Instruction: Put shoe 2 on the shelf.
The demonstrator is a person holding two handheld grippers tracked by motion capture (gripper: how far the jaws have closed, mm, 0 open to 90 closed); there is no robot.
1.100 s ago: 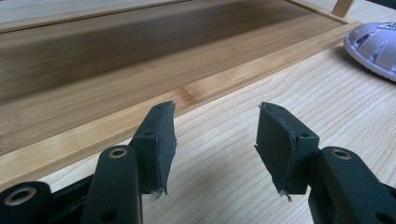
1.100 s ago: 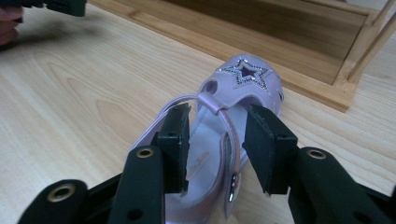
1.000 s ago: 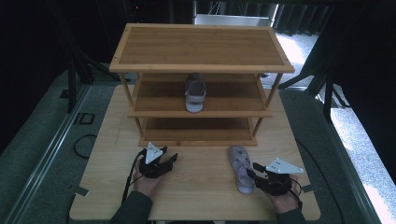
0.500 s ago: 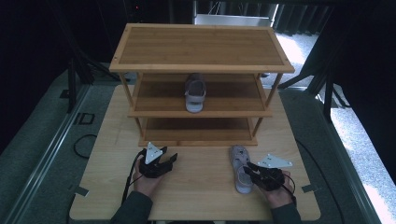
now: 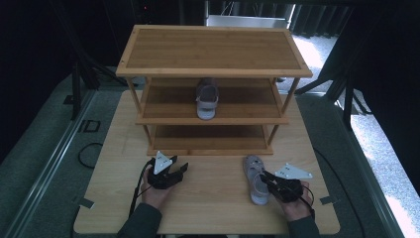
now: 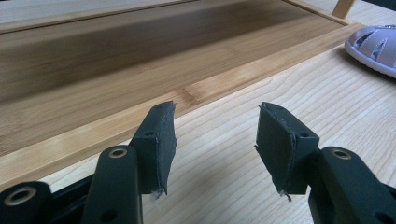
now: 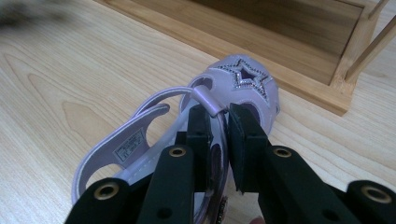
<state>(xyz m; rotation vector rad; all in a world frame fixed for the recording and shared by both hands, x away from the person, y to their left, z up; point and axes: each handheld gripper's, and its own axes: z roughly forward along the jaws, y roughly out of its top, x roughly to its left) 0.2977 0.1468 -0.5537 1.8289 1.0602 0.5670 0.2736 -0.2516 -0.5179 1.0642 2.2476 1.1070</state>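
A lilac sandal (image 5: pixel 253 174) with a glittery star on its toe (image 7: pixel 243 77) lies on the table in front of the rack's right end, toe toward the rack. My right gripper (image 5: pixel 266 179) (image 7: pixel 219 114) is shut on the sandal's side rim, just behind the strap. A matching sandal (image 5: pixel 207 99) sits on the middle shelf of the wooden three-shelf rack (image 5: pixel 213 49). My left gripper (image 5: pixel 181 170) (image 6: pixel 215 121) rests low over the table at front left, open, with nothing between its jaws. The table sandal's toe (image 6: pixel 376 44) shows at its far right.
The rack's bottom shelf (image 6: pixel 140 56) lies directly ahead of the left gripper, low and bare. Thin rack posts (image 7: pixel 369 46) stand just beyond the sandal's toe. The table's front edge (image 5: pixel 198 230) is close behind both hands. Dark stands and grey floor surround the table.
My right gripper has moved left across the table until its jaws are on the sandal. The left gripper and both sandals have stayed put.
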